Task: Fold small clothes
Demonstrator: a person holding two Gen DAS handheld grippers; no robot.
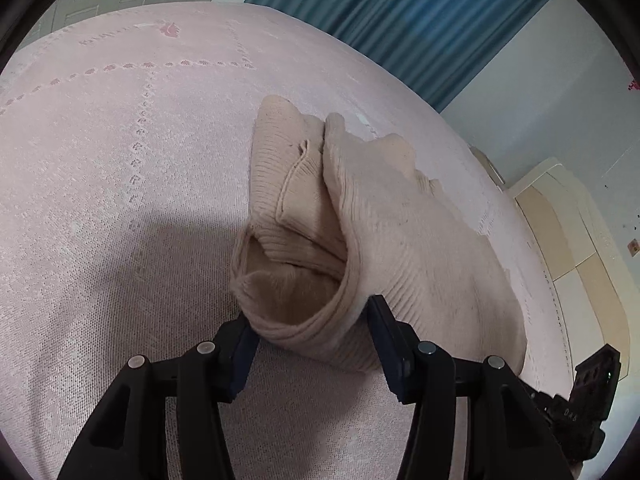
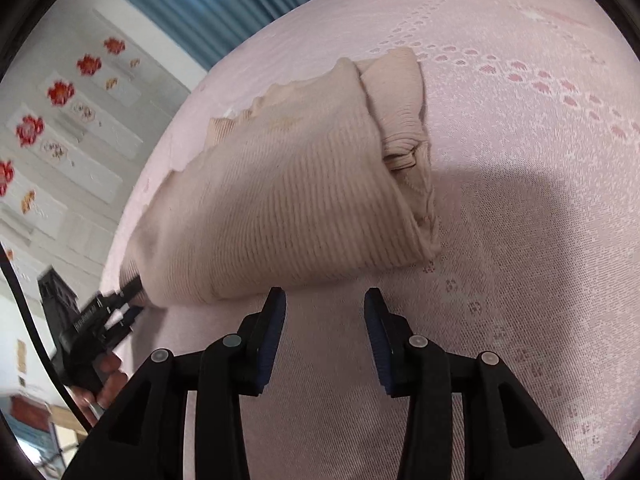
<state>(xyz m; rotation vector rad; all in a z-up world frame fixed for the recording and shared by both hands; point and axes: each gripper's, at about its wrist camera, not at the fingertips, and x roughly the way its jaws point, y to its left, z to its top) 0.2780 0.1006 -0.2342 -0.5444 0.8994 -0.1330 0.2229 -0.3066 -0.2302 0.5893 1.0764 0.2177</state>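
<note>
A beige ribbed knit garment [image 1: 392, 216] lies folded in a bundle on the pink bedspread [image 1: 120, 200]. My left gripper [image 1: 310, 320] is open, its jaws either side of the garment's near rolled edge, which bulges between them. In the right wrist view the garment [image 2: 288, 200] lies just beyond my right gripper [image 2: 325, 300], which is open and empty with its left fingertip [image 2: 276, 300] at the garment's near edge. The left gripper [image 2: 124, 300] also shows there, at the garment's left end.
Blue curtains [image 1: 420, 20] hang behind the bed. A cream cabinet [image 1: 560, 232] stands beside the bed at right. A wall with red flower decals [image 2: 60, 92] is at left in the right wrist view. The right gripper [image 1: 584, 400] shows at the left view's lower right.
</note>
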